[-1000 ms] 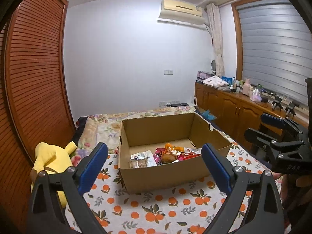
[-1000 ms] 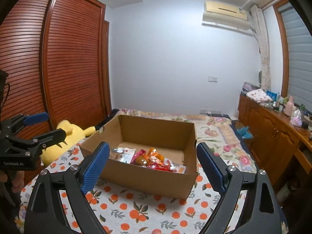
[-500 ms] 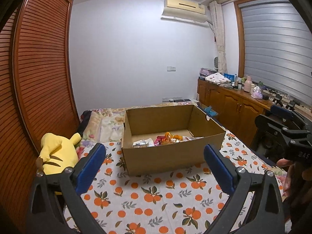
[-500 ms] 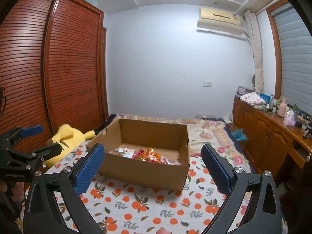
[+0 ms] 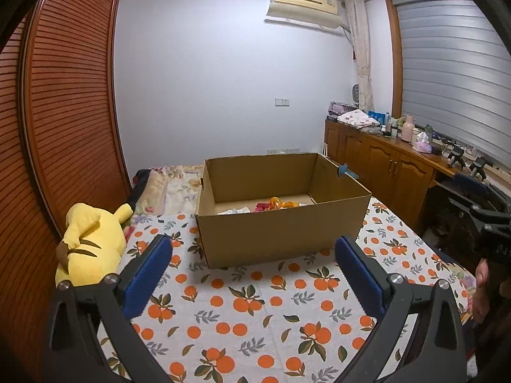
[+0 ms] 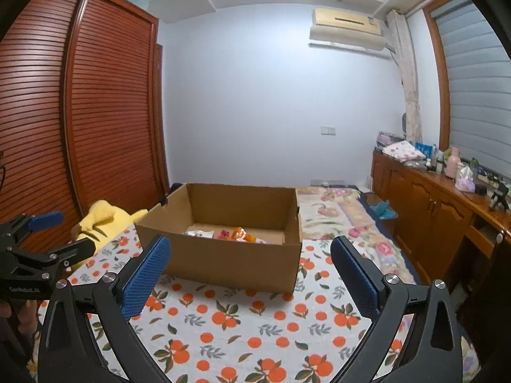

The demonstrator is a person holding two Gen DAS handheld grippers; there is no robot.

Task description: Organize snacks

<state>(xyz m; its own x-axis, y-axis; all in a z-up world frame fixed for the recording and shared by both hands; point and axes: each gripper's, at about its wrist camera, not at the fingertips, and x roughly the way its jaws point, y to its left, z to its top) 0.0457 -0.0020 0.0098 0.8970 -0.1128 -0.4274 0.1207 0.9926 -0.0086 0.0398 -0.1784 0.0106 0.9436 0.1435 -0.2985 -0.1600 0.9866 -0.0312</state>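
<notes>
An open cardboard box stands on the orange-print cloth. Several snack packets lie on its floor, mostly hidden behind the front wall. My left gripper is open, short of the box's front wall, with nothing between its blue pads. My right gripper is also open and holds nothing, a little back from the box's near corner. Each gripper shows in the other's view: the right one to the right of the box, the left one to its left.
A yellow plush toy lies left of the box by the louvred wardrobe doors. A wooden cabinet with bottles and cloths lines the right wall. The orange-print cloth spreads in front of the box. A person's hand shows at the right edge.
Both grippers have drawn back from the box and sunk, so it looks farther off and its front wall hides more of the snacks. The right jaws have spread slightly wider.
</notes>
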